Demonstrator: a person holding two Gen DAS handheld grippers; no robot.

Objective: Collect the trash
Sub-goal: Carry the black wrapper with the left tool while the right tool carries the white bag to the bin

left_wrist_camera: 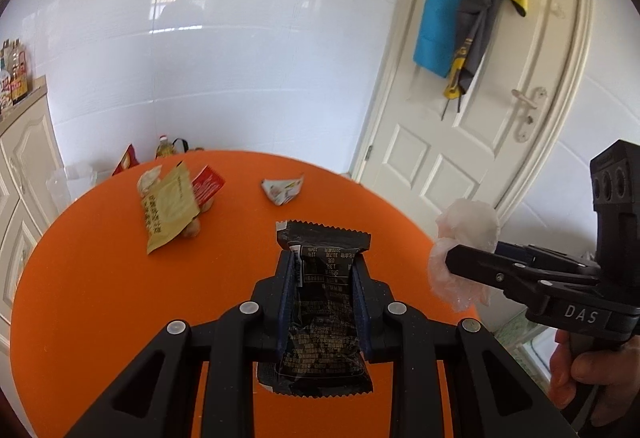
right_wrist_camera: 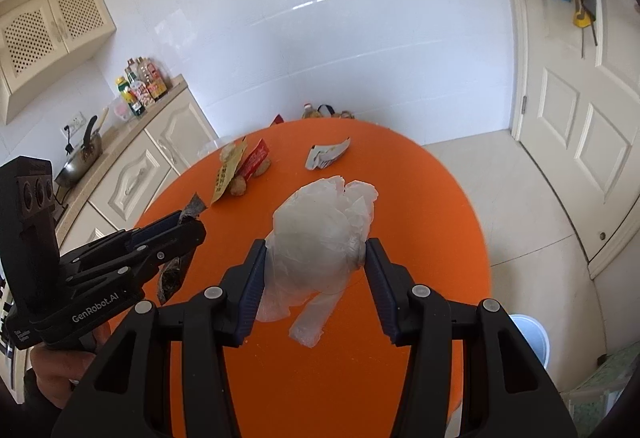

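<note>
A black snack wrapper is pinched between the pads of the left tongs and held up clear of the orange table. A crumpled clear plastic bag is squeezed between the right tongs, also off the surface (so both hands are loaded at once).

More trash is left on the far part of the table: a yellow-tan packet lying over a red wrapper with some brownish lumps tucked beside it (hard to say what those are), and a crumpled white wrapper a bit apart from that pile.

The step in hand looks like carry-off: two pieces have been grabbed, nothing more can be picked until they're dumped. What's called for next is probably a swing away from the table toward a bin, then both tongs being spread over it.

As for containers, a pale round bucket-like thing is seen on the floor just beside the table in the right wrist view, partly hidden by the tongs; whether it's the trash bin, or what's in it, can't be told. A pan sits on the kitchen counter with something dark in it, and bottles are lined up further along.
</note>
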